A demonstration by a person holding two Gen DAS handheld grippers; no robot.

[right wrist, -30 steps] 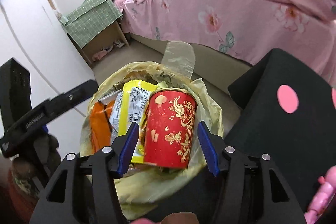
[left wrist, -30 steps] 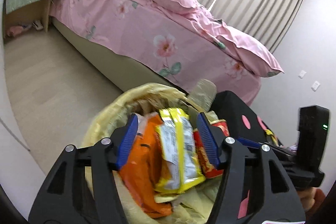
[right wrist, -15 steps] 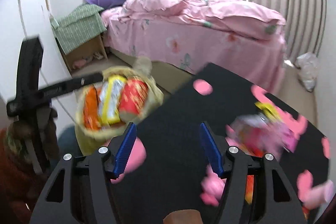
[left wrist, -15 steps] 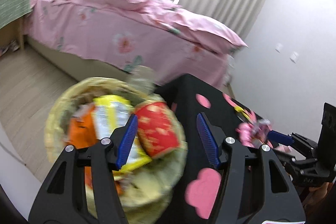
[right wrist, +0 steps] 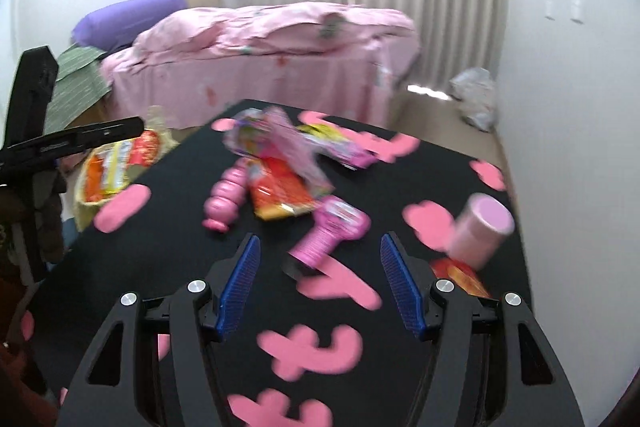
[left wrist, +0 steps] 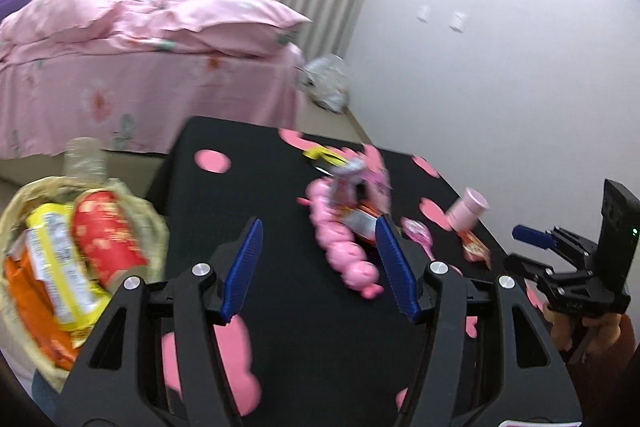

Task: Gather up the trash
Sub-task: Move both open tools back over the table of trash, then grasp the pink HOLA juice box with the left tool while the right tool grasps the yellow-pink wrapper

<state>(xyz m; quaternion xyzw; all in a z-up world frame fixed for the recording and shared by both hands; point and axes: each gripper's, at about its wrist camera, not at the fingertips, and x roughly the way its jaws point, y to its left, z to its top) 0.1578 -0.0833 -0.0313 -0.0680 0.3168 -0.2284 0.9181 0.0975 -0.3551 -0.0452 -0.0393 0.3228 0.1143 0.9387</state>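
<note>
Both cameras have swung away from the yellow-lined waste basket [left wrist: 24,195], which a second ago filled each view, to the black table with pink cloud shapes [left wrist: 280,211]. From left to right: the basket stands just beside the table's left edge, holding a red printed cup [left wrist: 106,235], a yellow snack packet [left wrist: 60,275] and an orange wrapper [left wrist: 36,319]. The left gripper [left wrist: 318,267] points down over the table, blue pads apart, nothing between them. A pink segmented toy [right wrist: 226,197], orange-red snack wrappers [right wrist: 280,195] and a pink hand mirror toy [right wrist: 332,231] lie mid-table. The right gripper [right wrist: 320,287] hovers over the mirror toy, jaws wide and empty. A pale pink cylindrical cup [right wrist: 482,227] lies tilted at far right.
</note>
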